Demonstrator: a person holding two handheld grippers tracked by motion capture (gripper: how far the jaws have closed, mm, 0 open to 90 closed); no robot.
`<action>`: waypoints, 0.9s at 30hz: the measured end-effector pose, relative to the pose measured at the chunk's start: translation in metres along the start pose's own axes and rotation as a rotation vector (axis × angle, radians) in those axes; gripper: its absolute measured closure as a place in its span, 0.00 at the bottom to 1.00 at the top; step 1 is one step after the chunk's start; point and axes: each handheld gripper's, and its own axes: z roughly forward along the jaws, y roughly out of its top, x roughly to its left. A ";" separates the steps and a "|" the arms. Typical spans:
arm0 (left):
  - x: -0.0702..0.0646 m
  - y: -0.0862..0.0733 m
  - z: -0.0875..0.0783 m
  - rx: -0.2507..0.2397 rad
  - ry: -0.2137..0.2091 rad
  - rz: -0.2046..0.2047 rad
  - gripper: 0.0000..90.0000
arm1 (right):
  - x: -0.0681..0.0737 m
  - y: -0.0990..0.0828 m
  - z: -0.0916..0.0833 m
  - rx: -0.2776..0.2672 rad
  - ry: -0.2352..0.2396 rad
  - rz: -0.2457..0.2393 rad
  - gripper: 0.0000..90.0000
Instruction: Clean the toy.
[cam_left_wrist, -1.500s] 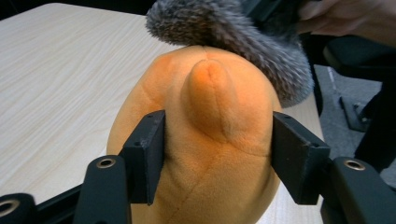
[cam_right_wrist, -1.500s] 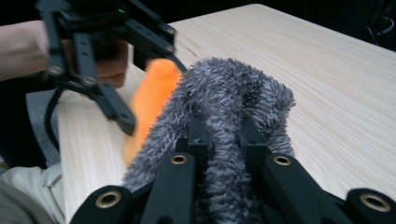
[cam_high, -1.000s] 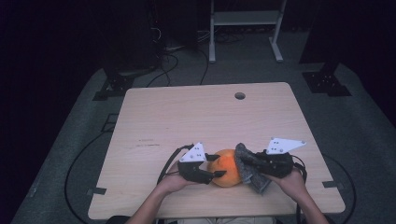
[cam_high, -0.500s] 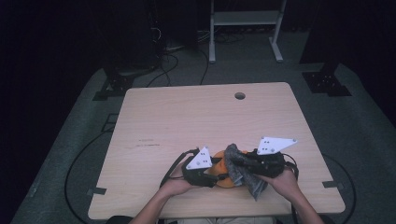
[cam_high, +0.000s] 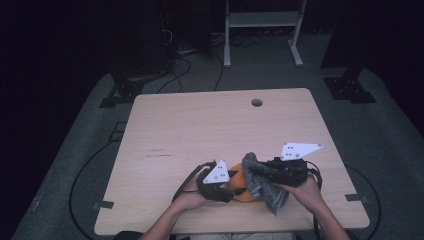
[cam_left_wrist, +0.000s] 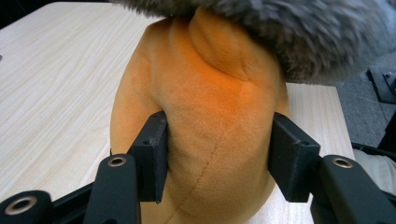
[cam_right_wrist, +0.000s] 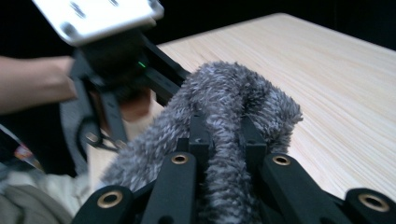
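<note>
Orange plush toy (cam_left_wrist: 210, 121) and grey fluffy cloth (cam_right_wrist: 224, 140), both held over the worktop (cam_high: 200, 130).
The left gripper (cam_left_wrist: 217, 154) has just been closing and clamps the toy between its jaws; the right gripper (cam_right_wrist: 223, 133) pinches the cloth, draped directly over the toy.

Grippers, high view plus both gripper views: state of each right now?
Left gripper: jaws just closed further, shut on the orange plush toy.
Right gripper: shut on the grey fuzzy cloth.

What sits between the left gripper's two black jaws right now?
The orange plush toy: in the left gripper view the left gripper squeezes its body, grey fuzzy cloth draped on top.
</note>
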 end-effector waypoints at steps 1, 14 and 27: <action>0.000 0.000 0.000 -0.003 -0.001 -0.002 0.51 | -0.003 -0.002 0.000 0.012 -0.010 0.002 0.88; -0.003 -0.001 0.001 -0.002 -0.024 0.042 0.48 | -0.008 -0.012 -0.014 -0.001 0.008 0.046 0.89; 0.006 -0.007 -0.003 -0.046 -0.013 -0.033 0.51 | -0.033 -0.035 -0.016 0.009 -0.034 0.142 0.89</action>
